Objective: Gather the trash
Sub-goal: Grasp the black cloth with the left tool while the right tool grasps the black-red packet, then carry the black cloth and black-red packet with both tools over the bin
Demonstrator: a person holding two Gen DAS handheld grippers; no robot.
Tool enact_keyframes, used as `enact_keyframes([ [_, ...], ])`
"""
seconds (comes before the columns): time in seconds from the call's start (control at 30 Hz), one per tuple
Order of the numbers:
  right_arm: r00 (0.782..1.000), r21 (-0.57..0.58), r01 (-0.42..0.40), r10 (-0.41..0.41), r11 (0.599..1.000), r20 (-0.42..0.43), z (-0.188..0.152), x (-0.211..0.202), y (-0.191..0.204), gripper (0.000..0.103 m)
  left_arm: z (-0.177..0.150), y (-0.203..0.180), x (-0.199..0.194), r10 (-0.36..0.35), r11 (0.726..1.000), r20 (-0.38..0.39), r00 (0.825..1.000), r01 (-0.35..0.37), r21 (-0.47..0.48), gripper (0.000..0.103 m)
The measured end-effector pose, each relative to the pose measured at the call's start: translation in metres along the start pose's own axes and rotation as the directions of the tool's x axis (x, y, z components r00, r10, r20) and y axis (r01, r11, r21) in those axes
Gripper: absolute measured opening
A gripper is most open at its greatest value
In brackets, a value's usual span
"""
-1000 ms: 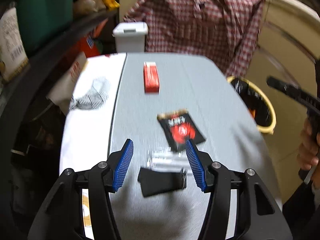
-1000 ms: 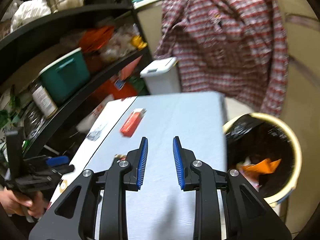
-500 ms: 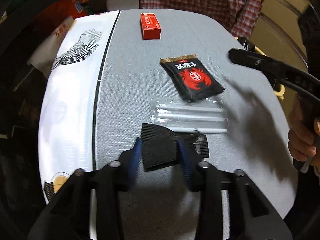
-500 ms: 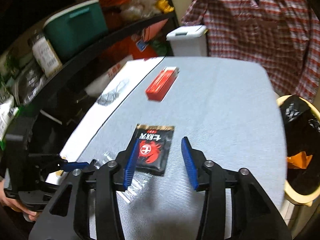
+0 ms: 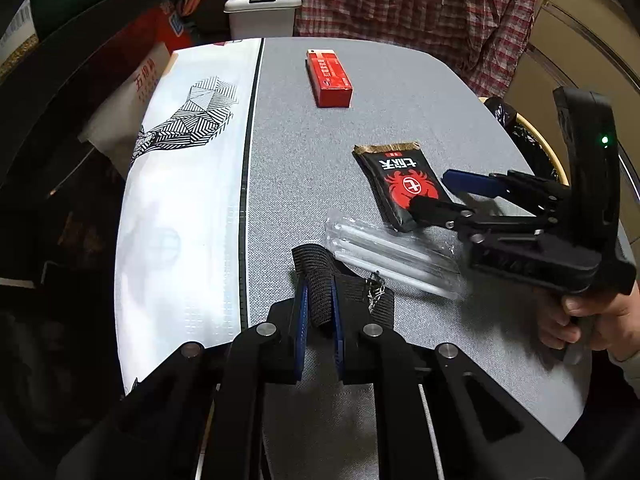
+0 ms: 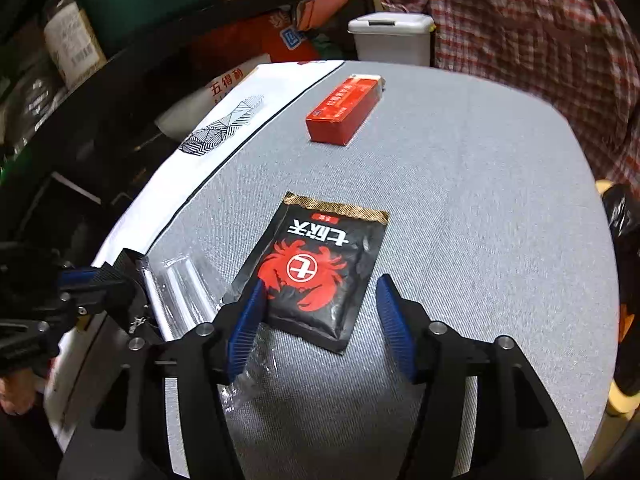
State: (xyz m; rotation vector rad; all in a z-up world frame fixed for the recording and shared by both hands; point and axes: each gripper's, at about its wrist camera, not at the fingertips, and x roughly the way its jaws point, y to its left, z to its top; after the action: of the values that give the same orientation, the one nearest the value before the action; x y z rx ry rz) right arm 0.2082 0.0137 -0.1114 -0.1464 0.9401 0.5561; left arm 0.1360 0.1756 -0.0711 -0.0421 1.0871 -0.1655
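The left gripper [image 5: 319, 320] is clamped on a short strip of black woven webbing [image 5: 320, 276], its blue pads pinching a raised fold just ahead of the fingertips while the frayed end lies on the grey textured tabletop [image 5: 304, 152] to the gripper's right. The webbing looks light, limp and rough enough not to slip; a pinch on the fold seems a sound hold, though the loose end will probably dangle. The right gripper [image 6: 320, 320] has its jaws opening, and the near end of a flat black foil sachet with a red crab print [image 6: 316, 268] sits between them; the pads do not yet press on it. The sachet looks thin, light and slick, so it would best be taken across its narrow width near that lower edge, where it puffs up a little. Just to the left of the right gripper's left finger lies a crinkled clear plastic wrapper [image 6: 188, 284], partly under that finger, flimsy and hard to see. A red cardboard box [image 6: 344, 110] lies well beyond both tools, stiff and easy to grasp across its sides.
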Motion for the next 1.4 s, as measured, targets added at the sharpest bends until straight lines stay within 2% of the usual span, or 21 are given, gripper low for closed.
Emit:
enact_keyframes([
  [0.07, 1.0, -0.018, 0.028, -0.028, 0.999, 0.006, -0.001, 0.001, 0.005, 0.059, -0.001, 0.0, -0.001, -0.001, 1.0, 0.001, 1.0, 0.001, 0.006, 0.011],
  [0.17, 0.998, -0.053, 0.056, -0.054, 0.997, 0.024, -0.003, 0.002, 0.01, 0.048, 0.0, 0.001, -0.002, 0.003, 1.0, 0.002, 1.0, -0.003, 0.013, 0.011],
  [0.27, 0.998, -0.044, 0.046, -0.045, 0.998, 0.032, -0.002, 0.0, 0.006, 0.031, 0.002, 0.002, -0.003, -0.001, 1.0, 0.005, 1.0, 0.001, 0.005, 0.011],
  [0.3, 0.998, -0.043, 0.048, -0.046, 0.998, 0.036, -0.001, -0.001, 0.005, 0.012, 0.003, 0.004, -0.004, -0.001, 1.0, 0.009, 1.0, 0.001, 0.001, 0.011],
  [0.4, 1.0, -0.033, 0.012, -0.011, 0.999, 0.026, 0.001, -0.002, -0.004, 0.005, 0.006, 0.006, -0.006, 0.0, 1.0, 0.018, 1.0, 0.0, -0.004, 0.011],
  [0.6, 0.999, -0.017, 0.019, -0.019, 1.0, 0.042, 0.002, -0.012, -0.012, 0.002, 0.011, 0.01, -0.013, 0.003, 1.0, 0.038, 0.999, -0.003, -0.01, 0.011],
  [0.97, 0.986, 0.002, 0.031, -0.031, 1.0, 0.164, 0.01, -0.074, -0.027, 0.002, 0.021, 0.012, -0.039, 0.004, 0.999, 0.129, 0.992, 0.001, -0.037, 0.011],
  [1.2, 0.976, 0.03, 0.032, -0.038, 0.999, 0.216, 0.009, -0.108, -0.04, 0.003, 0.028, -0.003, -0.051, 0.015, 1.0, 0.182, 0.983, -0.01, -0.029, 0.011],
  [1.4, 0.966, 0.063, 0.032, -0.047, 0.997, 0.255, 0.005, -0.138, -0.057, 0.003, 0.034, -0.024, -0.063, 0.026, 1.0, 0.25, 0.968, -0.025, -0.01, 0.011],
])
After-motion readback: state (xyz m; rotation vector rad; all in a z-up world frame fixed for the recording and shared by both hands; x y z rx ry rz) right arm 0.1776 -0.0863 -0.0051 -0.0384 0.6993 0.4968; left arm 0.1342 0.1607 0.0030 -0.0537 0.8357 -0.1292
